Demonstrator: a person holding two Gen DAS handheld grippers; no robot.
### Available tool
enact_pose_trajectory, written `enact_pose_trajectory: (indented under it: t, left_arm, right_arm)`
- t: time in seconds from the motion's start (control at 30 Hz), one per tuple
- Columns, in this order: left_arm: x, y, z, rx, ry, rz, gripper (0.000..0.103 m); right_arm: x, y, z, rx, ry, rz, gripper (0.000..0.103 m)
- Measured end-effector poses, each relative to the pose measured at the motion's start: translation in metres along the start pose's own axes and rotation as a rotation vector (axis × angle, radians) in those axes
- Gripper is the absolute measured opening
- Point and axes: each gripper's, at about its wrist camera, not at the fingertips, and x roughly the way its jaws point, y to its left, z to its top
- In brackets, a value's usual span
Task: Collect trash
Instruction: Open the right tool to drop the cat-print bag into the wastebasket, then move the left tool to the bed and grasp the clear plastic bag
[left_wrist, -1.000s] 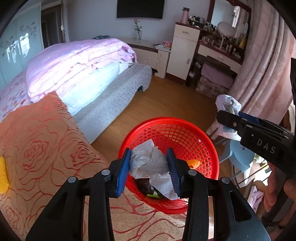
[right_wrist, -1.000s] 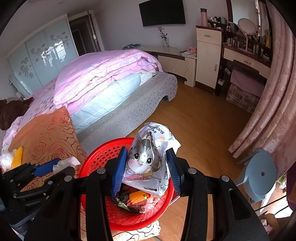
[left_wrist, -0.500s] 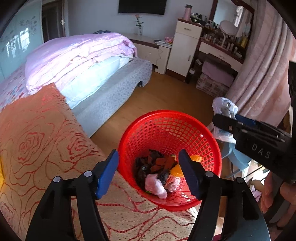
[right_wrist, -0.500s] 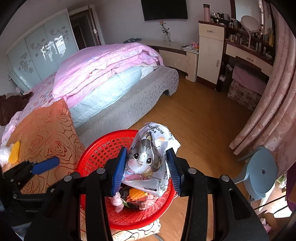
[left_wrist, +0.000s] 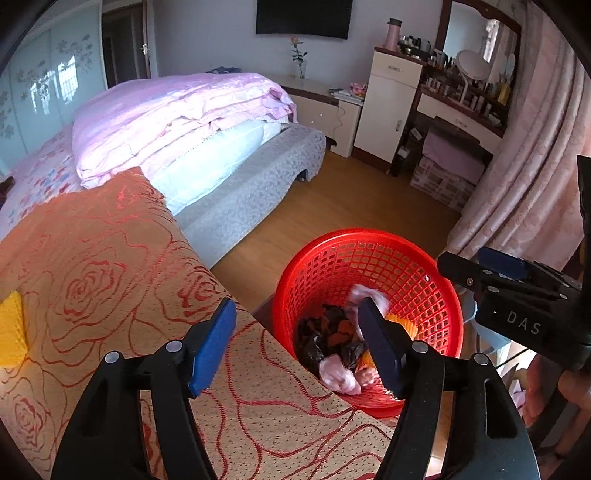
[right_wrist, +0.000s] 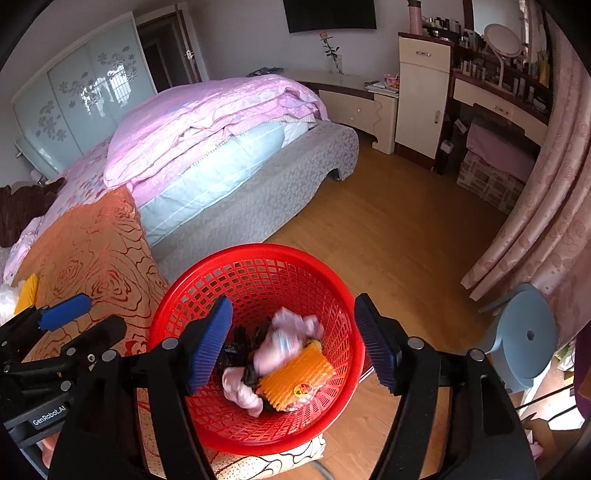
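A red mesh basket (left_wrist: 365, 236) (right_wrist: 258, 253) stands by the edge of the rose-patterned orange cloth (left_wrist: 92, 266). It holds dark wrappers, pink scraps and an orange foam net (right_wrist: 295, 376). My left gripper (left_wrist: 295, 339) is open and empty, straddling the cloth's edge and the basket's near rim. My right gripper (right_wrist: 293, 343) hangs over the basket, its jaws opening with nothing between the pads. Beneath it, a pale snack bag (right_wrist: 284, 339) shows blurred inside the basket. Each gripper appears in the other's view: the right gripper (left_wrist: 476, 262), the left gripper (right_wrist: 86, 319). A yellow piece (left_wrist: 11, 332) lies on the cloth at far left.
A bed with a pink quilt (right_wrist: 207, 122) and grey base lies beyond the basket. Wooden floor (right_wrist: 388, 236) stretches toward a dresser (right_wrist: 421, 96) and pink curtains (right_wrist: 546, 206). A light blue stool (right_wrist: 524, 336) stands to the right of the basket.
The left gripper opened and its crumpled white paper dropped away. The right gripper then opened and the cat-printed bag fell out of its jaws into the basket.
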Motion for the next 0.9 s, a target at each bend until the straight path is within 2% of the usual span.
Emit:
enact_pose_trajectory:
  t: [0.17, 0.47, 0.77, 0.9]
  left_arm:
    - [-0.007, 0.004, -0.001, -0.011, -0.017, 0.01, 0.07]
    - [-0.025, 0.027, -0.008, -0.046, -0.039, 0.051, 0.073]
    - [-0.061, 0.079, -0.016, -0.098, -0.079, 0.185, 0.075]
    - [-0.08, 0.122, -0.019, -0.166, -0.089, 0.265, 0.075]
  right_arm:
    - [-0.004, 0.001, -0.001, 0.0, -0.016, 0.007, 0.067]
    - [-0.009, 0.011, -0.002, -0.017, -0.047, 0.022, 0.076]
    - [-0.018, 0.04, -0.009, -0.078, -0.075, 0.058, 0.079]
    - [-0.023, 0.057, -0.013, -0.114, -0.076, 0.085, 0.079]
